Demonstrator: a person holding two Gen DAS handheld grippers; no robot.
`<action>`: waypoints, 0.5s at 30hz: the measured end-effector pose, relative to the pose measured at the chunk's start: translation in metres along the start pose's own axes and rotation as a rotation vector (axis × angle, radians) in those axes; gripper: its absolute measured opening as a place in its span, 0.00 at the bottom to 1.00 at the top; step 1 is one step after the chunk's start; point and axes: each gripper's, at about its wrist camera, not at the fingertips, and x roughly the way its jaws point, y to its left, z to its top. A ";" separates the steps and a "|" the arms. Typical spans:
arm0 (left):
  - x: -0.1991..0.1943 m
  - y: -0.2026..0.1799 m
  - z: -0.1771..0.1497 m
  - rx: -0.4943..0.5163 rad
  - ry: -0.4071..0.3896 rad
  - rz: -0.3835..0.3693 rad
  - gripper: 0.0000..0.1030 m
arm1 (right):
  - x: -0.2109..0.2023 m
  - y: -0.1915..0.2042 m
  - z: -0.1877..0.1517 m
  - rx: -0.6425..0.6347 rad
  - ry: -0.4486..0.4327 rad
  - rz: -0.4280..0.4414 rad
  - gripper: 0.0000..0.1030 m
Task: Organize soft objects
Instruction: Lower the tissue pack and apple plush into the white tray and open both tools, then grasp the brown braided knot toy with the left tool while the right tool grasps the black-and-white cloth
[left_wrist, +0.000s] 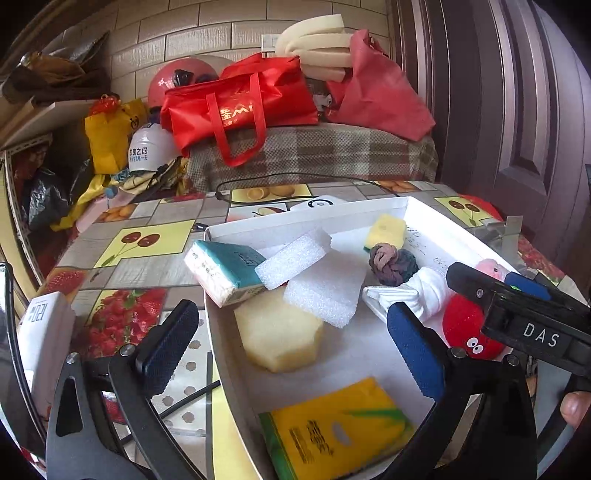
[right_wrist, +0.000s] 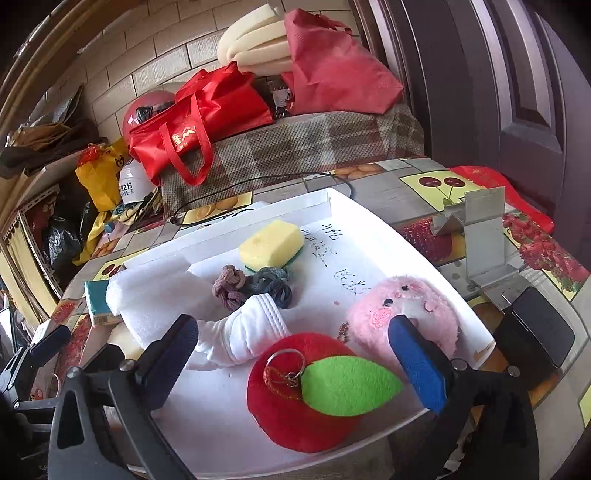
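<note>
both grippers hang over the white tray (left_wrist: 417, 206), which takes up most of the fruit-print tablecloth (left_wrist: 147, 240); prob the tray is the collecting spot, since every soft item in view sits inside it.

left gripper (left_wrist: 291, 347): jaws wide apart, nothing between them, hovering abv the pale yellow sponge block (left_wrist: 279, 336), which sits at 12 o'clock of its gap. looks like it's lined up for a pick, not touching yet.

right gripper (right_wrist: 295, 350): also spread wide, holding nothing. the red apple plush (right_wrist: 291, 402) w/ green leaf lies at 6 o'clock of the gap, white rolled sock (right_wrist: 255, 332) at 10 o'clock, pink plush (right_wrist: 417, 317) behind the blue fingertip (right_wrist: 417, 358) at 3 o'clock. can't tell if the tip touches the pink plush or just overlaps it in view.

count, in tray:
- white foam pieces (left_wrist: 295, 258): 2, one leaning across the other, upper one resting on the teal tissue pack (left_wrist: 221, 269)
- tissue packs: 2 (teal, plus yellow pack (left_wrist: 340, 428) at 6 o'clock of the left view)
- scrub sponge (right_wrist: 271, 243), yellow w/ green base: 1
- knotted hair-tie bundle (right_wrist: 251, 284): approx 1 clump, mauve + grey, touching the sock
- plush toys: 2
- sock: 1
- sponge block: 1

off tray: metal bracket (right_wrist: 476, 236) at 2 o'clock of the right view, well apart.
</note>
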 end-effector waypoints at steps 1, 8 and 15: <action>-0.001 0.000 0.000 0.000 -0.007 0.002 1.00 | -0.002 0.000 0.000 0.002 -0.012 -0.009 1.00; -0.018 0.006 -0.003 -0.030 -0.078 0.020 1.00 | -0.016 0.008 -0.005 -0.036 -0.048 -0.050 1.00; -0.033 -0.003 -0.015 0.017 -0.053 0.004 1.00 | -0.039 0.003 -0.018 -0.048 -0.055 -0.070 1.00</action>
